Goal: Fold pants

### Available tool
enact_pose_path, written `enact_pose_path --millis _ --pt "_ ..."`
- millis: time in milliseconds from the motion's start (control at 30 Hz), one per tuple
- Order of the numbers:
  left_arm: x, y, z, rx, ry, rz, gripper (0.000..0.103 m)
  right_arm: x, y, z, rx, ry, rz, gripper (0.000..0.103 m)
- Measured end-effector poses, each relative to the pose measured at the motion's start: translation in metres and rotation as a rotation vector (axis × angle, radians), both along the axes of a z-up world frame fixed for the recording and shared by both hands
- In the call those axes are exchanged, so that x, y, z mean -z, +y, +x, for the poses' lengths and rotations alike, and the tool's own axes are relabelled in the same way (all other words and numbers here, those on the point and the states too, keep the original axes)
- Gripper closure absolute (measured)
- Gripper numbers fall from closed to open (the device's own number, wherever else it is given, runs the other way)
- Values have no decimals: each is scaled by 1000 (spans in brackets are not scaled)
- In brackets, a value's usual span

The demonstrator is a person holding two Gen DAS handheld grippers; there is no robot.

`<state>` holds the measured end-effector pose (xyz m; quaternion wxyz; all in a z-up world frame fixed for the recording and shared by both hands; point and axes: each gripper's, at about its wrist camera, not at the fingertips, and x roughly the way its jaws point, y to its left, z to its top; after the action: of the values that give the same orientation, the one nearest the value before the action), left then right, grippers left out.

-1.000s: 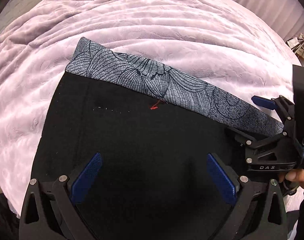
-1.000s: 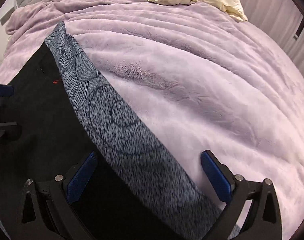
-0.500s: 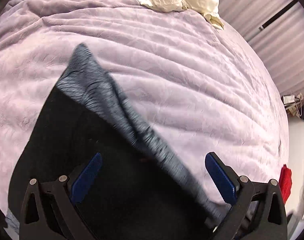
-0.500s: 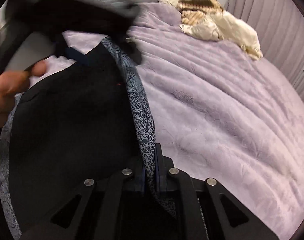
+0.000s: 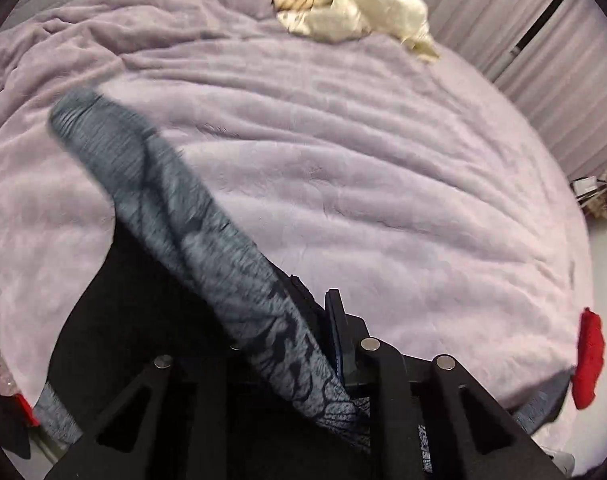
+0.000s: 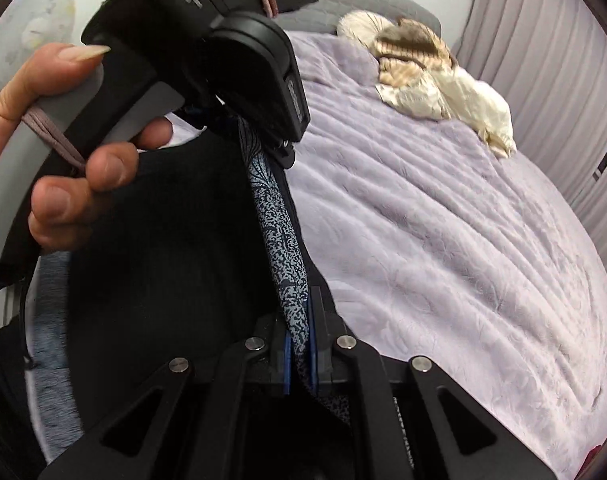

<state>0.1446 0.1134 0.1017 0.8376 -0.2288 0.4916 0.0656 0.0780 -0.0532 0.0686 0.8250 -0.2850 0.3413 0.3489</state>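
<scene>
Both of my claws are pinched tight on the pants. My right claw (image 6: pixel 299 344) bites the gray patterned band (image 6: pixel 277 240) of the pants (image 6: pixel 163 260) between its blue pads. My left claw (image 5: pixel 323 332) bites the same band farther along, and I can see that claw and my left hand (image 6: pixel 63 160) up ahead of my right claw, to its left. The band runs straight from one claw to the other. The black part of the pants hangs to the left of my claws and looks blurry near the far end.

Under the pants and off to the right of my claws is one big bed with a soft purple blanket (image 5: pixel 363 180). It has long wavy wrinkles. Far ahead of my claws, at the far end of the bed, sits one pile of cream and striped clothes (image 5: pixel 335 4). Past the bed, to the right, I see gray curtains (image 6: pixel 563 60). One red thing (image 5: pixel 589 360) sits low on the right of my left claw, by the blanket's edge. I count one pair of pants and two claws.
</scene>
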Motion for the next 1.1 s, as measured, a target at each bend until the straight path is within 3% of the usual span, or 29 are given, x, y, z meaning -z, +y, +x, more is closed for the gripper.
enact_pose_path --millis 100,267,433,533,633,667,700,767,833,933,1000,1100 --pt "-14 8 -42 7 -41 -42 81 -15 -2 -34 -11 -12 36 96" --pt "-2 25 -114 12 -26 -100 81 -11 10 -105 -74 -28 1 96" --pt "54 43 -163 27 63 -147 81 29 27 -146 -106 1 -79 96" --pt "81 61 -180 2 75 -233 81 54 40 -156 -87 18 -118 96" --pt "83 72 -193 5 45 -265 70 65 48 -163 -49 -62 -160 95" --pt "80 72 -197 4 35 -248 60 62 47 -159 -27 -55 -148 94" --pt "75 74 -204 0 17 -227 46 60 46 -158 -5 -50 -142 89" --pt "61 81 -220 -10 -36 -175 38 51 40 -165 21 -27 -124 69" --pt "48 86 -235 -9 -84 -138 38 36 32 -178 23 -29 -66 27" --pt "30 91 -239 -26 -117 -89 38 3 12 -181 44 -44 67 23" --pt "18 83 -221 6 -134 -61 38 -10 11 -164 109 -30 140 22" --pt "2 60 -183 88 -183 -21 38 4 10 -121 271 8 117 21"
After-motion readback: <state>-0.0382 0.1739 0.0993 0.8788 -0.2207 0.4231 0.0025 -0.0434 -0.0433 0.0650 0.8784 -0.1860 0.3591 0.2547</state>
